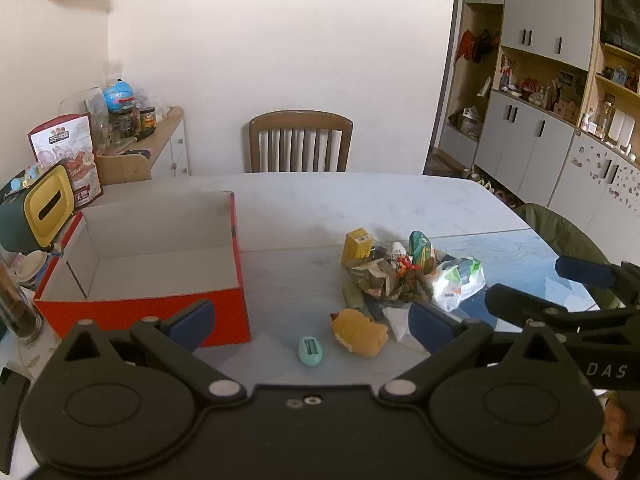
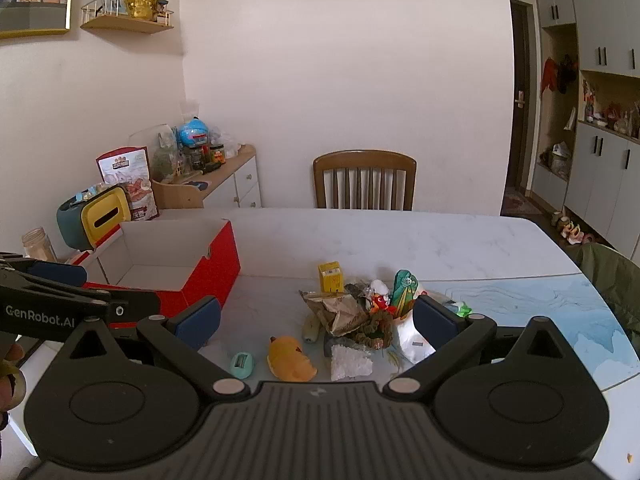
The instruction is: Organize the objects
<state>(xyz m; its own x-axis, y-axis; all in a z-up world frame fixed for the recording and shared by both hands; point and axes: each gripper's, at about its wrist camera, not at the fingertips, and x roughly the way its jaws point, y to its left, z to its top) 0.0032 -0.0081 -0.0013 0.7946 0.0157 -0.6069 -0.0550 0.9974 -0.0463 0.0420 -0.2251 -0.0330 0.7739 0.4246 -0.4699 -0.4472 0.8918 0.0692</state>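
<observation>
An empty red cardboard box with a white inside sits on the white table, left of a heap of small things. The heap holds a yellow carton, a crumpled brown wrapper, a green packet and a white-green bag. In front lie a yellow plush toy, a teal oval item and a white foam chunk. My left gripper and right gripper both hover open above these, holding nothing.
A wooden chair stands at the table's far side. A yellow-green tissue holder, a snack bag and jars crowd the table's left edge. A blue mat covers the table's right part. Cabinets line the right wall.
</observation>
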